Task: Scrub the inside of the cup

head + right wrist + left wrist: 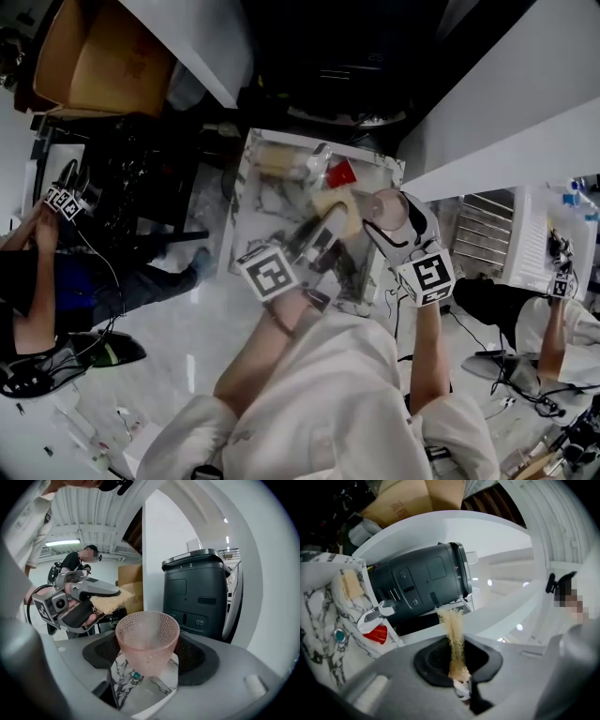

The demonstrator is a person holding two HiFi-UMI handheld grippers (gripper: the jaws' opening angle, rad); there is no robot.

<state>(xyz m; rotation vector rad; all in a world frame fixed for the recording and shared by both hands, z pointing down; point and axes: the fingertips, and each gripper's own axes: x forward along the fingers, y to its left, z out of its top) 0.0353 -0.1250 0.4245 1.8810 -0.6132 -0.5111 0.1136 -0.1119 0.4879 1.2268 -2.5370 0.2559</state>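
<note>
Right gripper (147,660): jaws closed on the lower wall of a pink dimpled cup (147,637), mouth left free, held above the marble table (272,202). Left gripper (458,670): jaws pinched on a tan fibrous scrubber (453,630), also above the table, not yet in the cup. Cup judged light, stiff and possibly brittle; the low hold suits it, and the dimples should resist slipping.
</note>
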